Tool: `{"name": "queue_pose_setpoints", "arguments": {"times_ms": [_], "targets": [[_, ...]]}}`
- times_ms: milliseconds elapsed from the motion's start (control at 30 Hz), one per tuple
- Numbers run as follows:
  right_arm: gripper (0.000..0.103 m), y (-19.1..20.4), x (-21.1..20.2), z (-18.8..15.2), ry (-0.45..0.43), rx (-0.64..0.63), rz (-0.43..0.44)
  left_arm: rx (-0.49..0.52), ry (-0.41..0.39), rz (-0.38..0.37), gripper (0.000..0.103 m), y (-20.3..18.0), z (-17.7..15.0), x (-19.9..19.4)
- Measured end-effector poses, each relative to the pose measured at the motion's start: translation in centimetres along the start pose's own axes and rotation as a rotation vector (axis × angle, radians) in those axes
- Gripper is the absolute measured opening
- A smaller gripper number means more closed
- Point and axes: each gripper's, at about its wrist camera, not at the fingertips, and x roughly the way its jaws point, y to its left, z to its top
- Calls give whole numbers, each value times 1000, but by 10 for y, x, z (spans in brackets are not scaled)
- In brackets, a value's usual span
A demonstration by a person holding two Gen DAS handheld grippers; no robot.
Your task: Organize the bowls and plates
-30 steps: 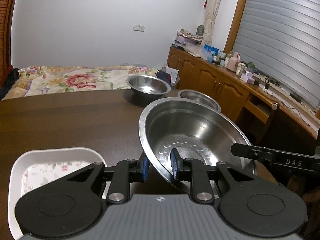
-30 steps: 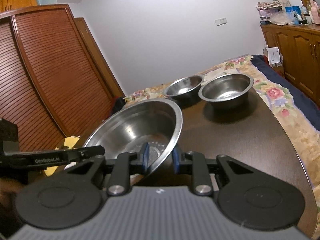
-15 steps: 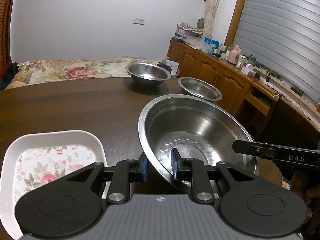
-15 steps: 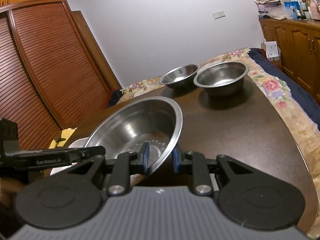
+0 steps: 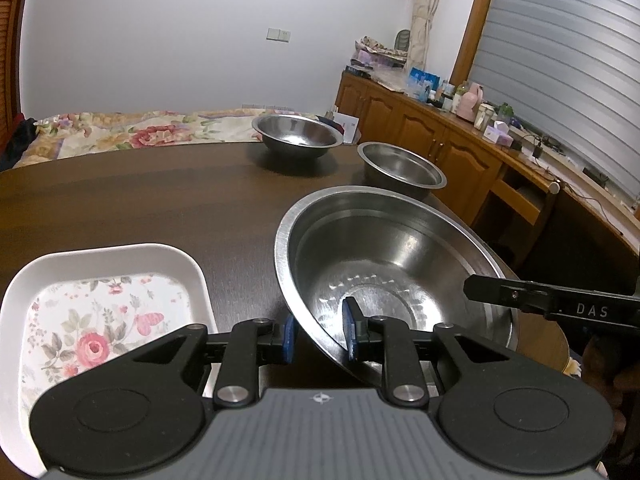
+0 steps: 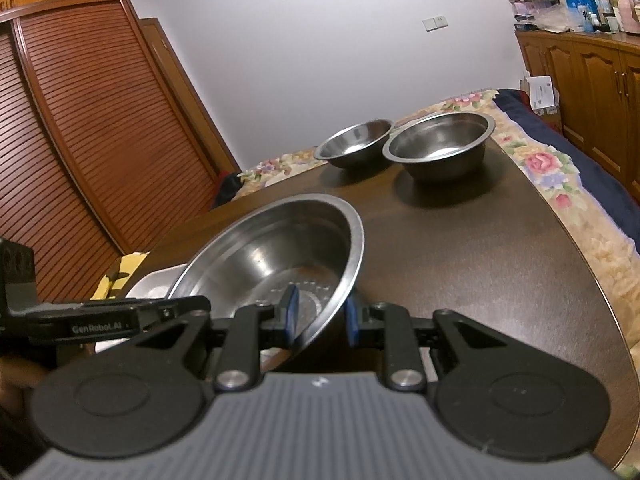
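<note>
A large steel bowl (image 5: 396, 252) (image 6: 276, 248) hangs over the dark wooden table (image 5: 120, 200), held from both sides. My left gripper (image 5: 318, 334) is shut on its near left rim, one pad inside and one outside. On the opposite rim my right gripper (image 6: 318, 314) is shut too. Two smaller steel bowls stand at the table's far end: one (image 5: 298, 136) (image 6: 354, 144) further back, the other (image 5: 400, 166) (image 6: 440, 146) nearer the right edge. A white floral plate (image 5: 96, 316) lies to the left of the big bowl; its rim (image 6: 154, 284) shows behind the bowl in the right wrist view.
The right gripper's body (image 5: 560, 306) reaches in from the right in the left wrist view. A bed with a floral cover (image 5: 140, 132) lies beyond the table. Wooden cabinets (image 5: 440, 148) line the right wall and a slatted wardrobe (image 6: 100, 140) the left.
Both grippers have carried the large bowl forward and lower over the table; the far bowls and the floral plate now show more fully. Both grips are unchanged.
</note>
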Motion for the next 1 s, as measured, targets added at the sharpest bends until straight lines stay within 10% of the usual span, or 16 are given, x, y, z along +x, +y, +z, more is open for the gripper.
{"name": "queue_pose_setpoints", "arguments": {"times_ms": [533,1000], "targets": [[26,-1,3,-1,10,-8,-2,7,9,8,28,-2,1,7],[37,4,0,3,1,-51,-22,23,-22,41,52,0,8,1]]}}
